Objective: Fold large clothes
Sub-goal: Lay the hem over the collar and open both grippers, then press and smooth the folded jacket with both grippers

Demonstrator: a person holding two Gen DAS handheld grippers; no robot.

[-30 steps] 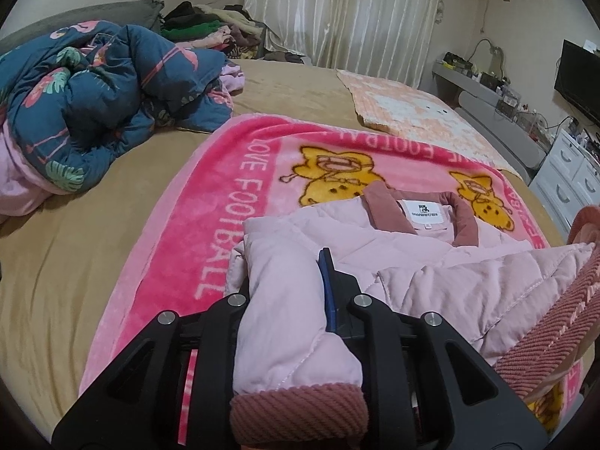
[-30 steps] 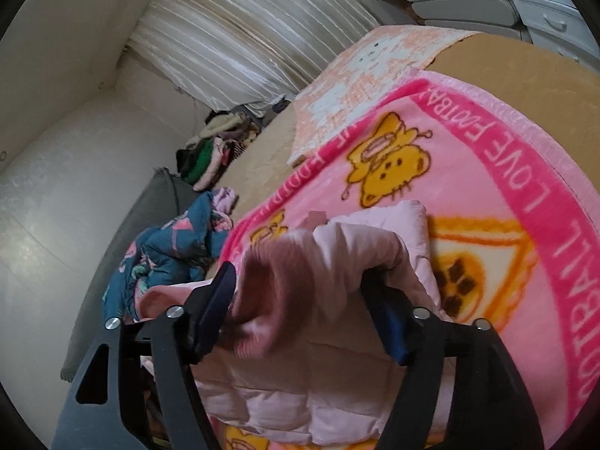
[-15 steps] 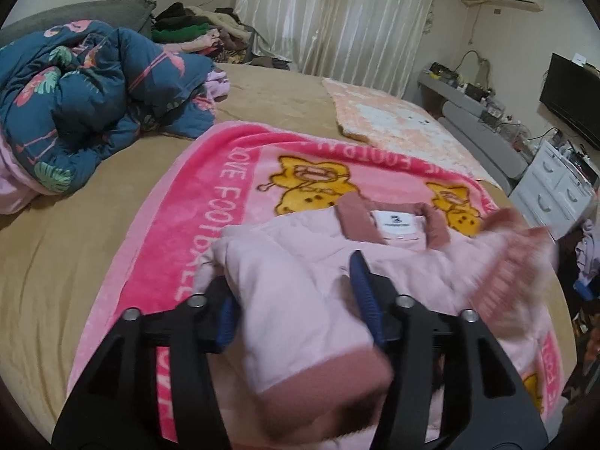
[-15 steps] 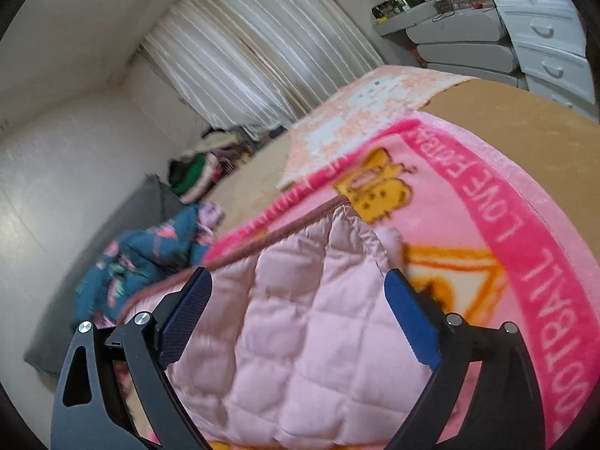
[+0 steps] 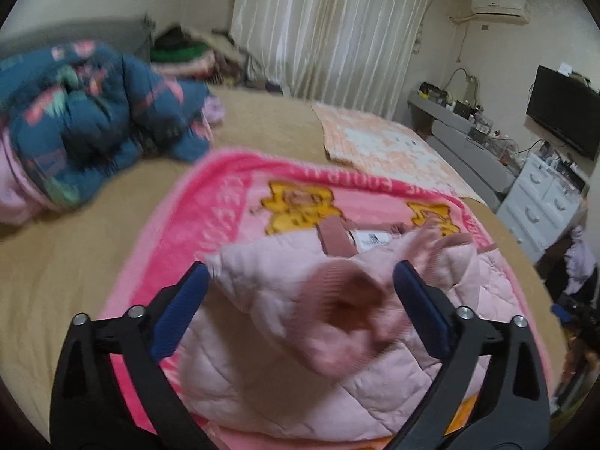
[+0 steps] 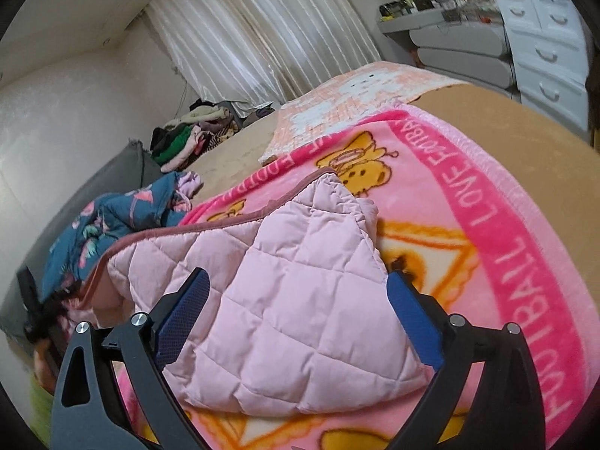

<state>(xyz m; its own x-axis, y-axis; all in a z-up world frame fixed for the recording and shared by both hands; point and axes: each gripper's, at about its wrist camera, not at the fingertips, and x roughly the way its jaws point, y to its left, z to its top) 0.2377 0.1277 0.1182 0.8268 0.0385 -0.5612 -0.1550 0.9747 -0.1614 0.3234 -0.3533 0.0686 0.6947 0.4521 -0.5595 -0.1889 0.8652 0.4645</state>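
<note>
On bed, atop pink blanket [image 6: 498,202]: quilted pink jacket [image 6: 292,300], sleeves folded inward. Left tool [image 5: 300,307], right tool [image 6: 296,307]: both spread wide, gripping nothing. Step: sleeve fold apparently complete. Next: regrasp hem, fold body.

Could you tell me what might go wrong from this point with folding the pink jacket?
1. Both the left gripper and the right gripper are open, so the quilted pink jacket lies loose; its puffy padding may spring the fold open.
2. The ribbed cuff sits bunched on top and could slide off.
3. The fleece blanket underneath might get pinched in the next grasp.
</note>
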